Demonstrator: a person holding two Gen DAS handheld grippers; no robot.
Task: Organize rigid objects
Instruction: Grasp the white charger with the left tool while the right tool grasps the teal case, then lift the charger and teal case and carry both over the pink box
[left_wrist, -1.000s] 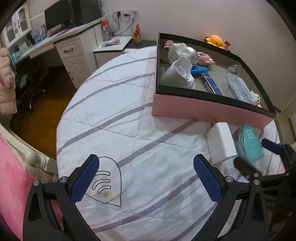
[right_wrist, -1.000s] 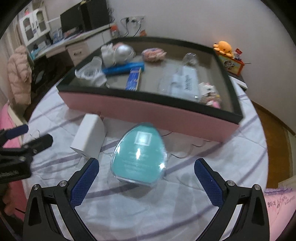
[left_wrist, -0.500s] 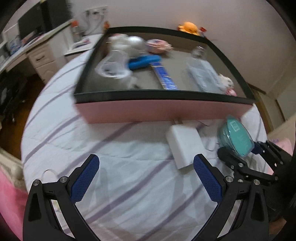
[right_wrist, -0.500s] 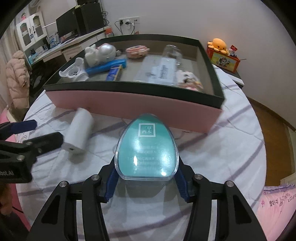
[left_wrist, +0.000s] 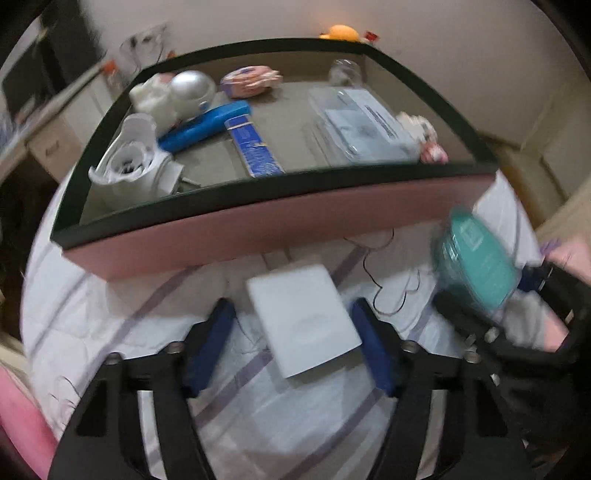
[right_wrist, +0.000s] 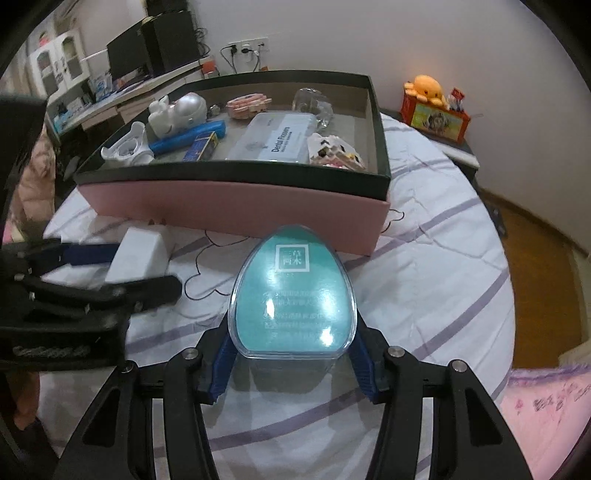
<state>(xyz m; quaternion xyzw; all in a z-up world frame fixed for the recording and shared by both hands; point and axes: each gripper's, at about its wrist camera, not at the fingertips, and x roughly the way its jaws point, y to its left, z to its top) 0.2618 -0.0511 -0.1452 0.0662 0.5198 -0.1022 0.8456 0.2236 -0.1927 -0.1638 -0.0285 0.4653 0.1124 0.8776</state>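
Note:
A white rectangular box (left_wrist: 303, 317) lies on the striped quilt in front of the pink storage box (left_wrist: 277, 188). My left gripper (left_wrist: 291, 332) straddles the white box and its jaws are closing; a gap still shows at the left pad (left_wrist: 214, 332). From the right wrist, the left gripper (right_wrist: 122, 271) reaches in from the left around the white box (right_wrist: 140, 254). My right gripper (right_wrist: 291, 354) is shut on a teal egg-shaped clear case (right_wrist: 291, 291), with both blue pads pressed on its wide end. The teal case (left_wrist: 476, 266) appears blurred and tilted in the left wrist view.
The pink box's black rim (right_wrist: 229, 171) frames several stored items: a white figurine, a blue stapler, a flat clear case, a small glass. An orange plush (right_wrist: 424, 86) sits on a side table. A desk stands far left, and wooden floor lies right of the bed.
My left gripper swung right across the quilt to the white box and narrowed its jaws around it. My right gripper closed on the teal case and has kept hold of it.

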